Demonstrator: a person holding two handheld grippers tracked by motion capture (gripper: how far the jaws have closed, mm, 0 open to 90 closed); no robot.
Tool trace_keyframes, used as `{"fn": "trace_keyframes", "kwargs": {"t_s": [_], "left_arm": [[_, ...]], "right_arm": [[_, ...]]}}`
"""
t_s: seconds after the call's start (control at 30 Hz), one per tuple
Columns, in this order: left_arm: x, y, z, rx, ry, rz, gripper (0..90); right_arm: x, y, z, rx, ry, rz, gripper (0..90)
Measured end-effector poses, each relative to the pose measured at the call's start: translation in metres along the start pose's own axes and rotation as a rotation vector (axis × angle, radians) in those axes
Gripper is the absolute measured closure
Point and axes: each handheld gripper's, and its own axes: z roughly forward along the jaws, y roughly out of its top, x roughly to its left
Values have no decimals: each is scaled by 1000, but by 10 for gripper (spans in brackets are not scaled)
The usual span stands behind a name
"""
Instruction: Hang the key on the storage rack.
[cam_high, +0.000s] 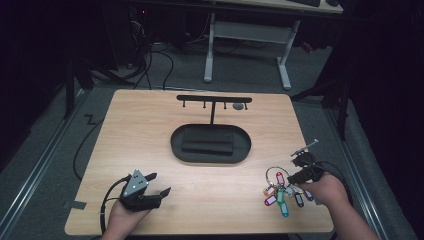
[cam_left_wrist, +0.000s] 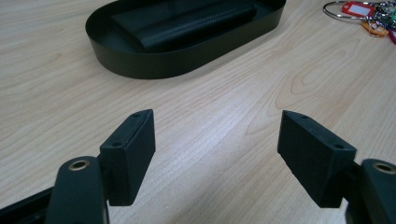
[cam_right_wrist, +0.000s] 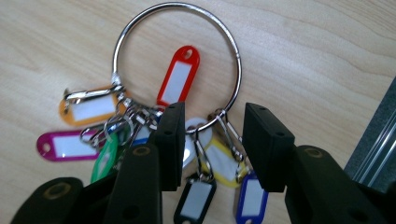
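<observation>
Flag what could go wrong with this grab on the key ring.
1. The right gripper straddles only the lower arc of the key ring, with clips crowded there; the jaws may pinch a clip, not the ring.
2. The tags hang loose and fanned; on lifting they would likely swing and could snag the key stand.
3. The ring lies near the table edge and could be nudged off.
</observation>
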Motion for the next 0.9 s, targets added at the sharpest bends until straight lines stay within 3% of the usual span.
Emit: {"fn": "trace_keyframes", "kwargs": {"t_s": [0.23,0.67,0.8,0.9], "left_arm": [[1,-2,-3,-4,-2,-1,286],[5,-3,-6,-5,4,-3,289],[6,-2,-6,-7,4,-5,289],[6,-2,-5,-8,4,-2,290]], "right_arm": [[-11,17,17,54,5,39,644],[-18,31,37,120,29,66,674],[-18,32,39,132,32,61,739],[-14,32,39,130,36,25,847]]}}
